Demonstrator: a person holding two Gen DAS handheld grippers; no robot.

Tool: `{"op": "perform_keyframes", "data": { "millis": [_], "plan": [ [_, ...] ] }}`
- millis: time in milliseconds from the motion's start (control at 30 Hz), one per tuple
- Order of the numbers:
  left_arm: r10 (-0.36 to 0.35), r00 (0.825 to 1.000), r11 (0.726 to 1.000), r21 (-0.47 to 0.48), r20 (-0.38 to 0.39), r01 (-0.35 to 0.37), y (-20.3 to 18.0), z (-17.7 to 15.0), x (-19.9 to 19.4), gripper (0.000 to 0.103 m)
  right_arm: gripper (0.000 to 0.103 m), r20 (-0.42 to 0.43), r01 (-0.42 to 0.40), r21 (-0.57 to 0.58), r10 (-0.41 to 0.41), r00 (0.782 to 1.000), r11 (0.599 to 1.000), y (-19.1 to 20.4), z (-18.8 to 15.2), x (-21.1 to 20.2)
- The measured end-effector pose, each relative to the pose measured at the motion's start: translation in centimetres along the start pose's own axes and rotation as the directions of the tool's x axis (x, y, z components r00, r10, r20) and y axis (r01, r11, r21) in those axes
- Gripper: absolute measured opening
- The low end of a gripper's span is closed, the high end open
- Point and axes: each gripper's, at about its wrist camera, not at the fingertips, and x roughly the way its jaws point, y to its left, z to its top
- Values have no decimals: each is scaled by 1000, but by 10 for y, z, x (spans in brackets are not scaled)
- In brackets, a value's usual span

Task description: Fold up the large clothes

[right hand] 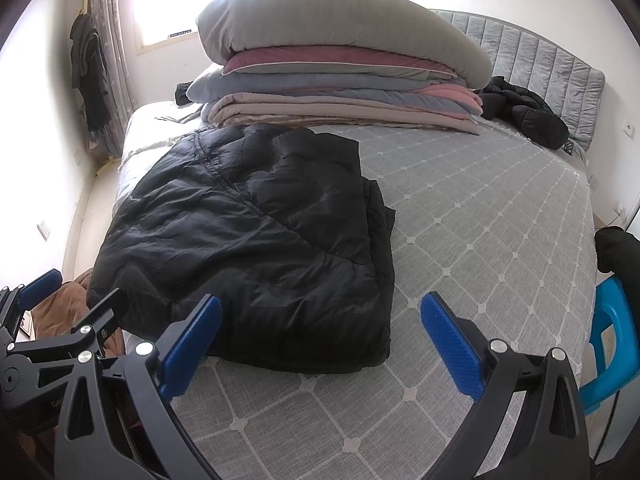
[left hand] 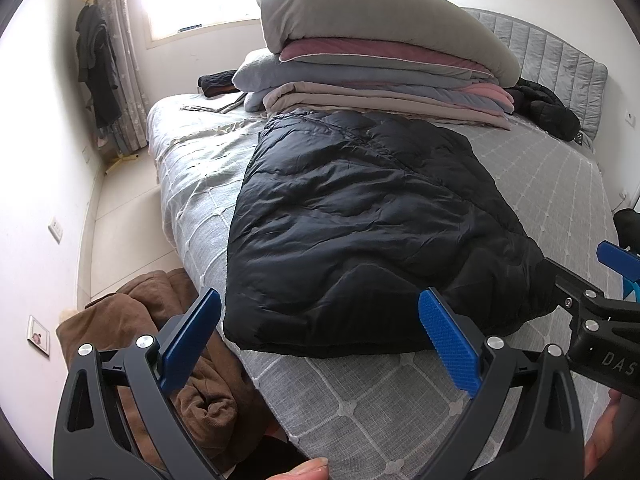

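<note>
Hovering with jaws spread wide and empty, the left gripper (left hand: 320,332) and right gripper (right hand: 320,336) are hanging above the near edge of the bed (right hand: 460,216), whose grey diamond-patterned cover is filling both views. Just ahead, a folded black puffer jacket (left hand: 360,232) is lying flat. Behind it, stacked quilts (left hand: 380,60) are blocking the headboard (left hand: 552,60); brown clothing (left hand: 160,340) is sitting on the floor beside the bed.

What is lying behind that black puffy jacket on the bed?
Behind the black puffy jacket sits a stack of folded quilts, topped by a thick grey one. A second dark jacket lies beside the stack, by the headboard. Whatever is behind the stack is hidden.
</note>
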Motion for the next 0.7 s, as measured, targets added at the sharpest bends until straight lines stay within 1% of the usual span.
{"op": "perform_keyframes", "data": {
  "millis": [700],
  "plan": [
    [0,1000,1000,11,-8,0,10,4,7,95,96,-2,-5,-3,5,1000,1000,-3,1,1]
  ]
}}
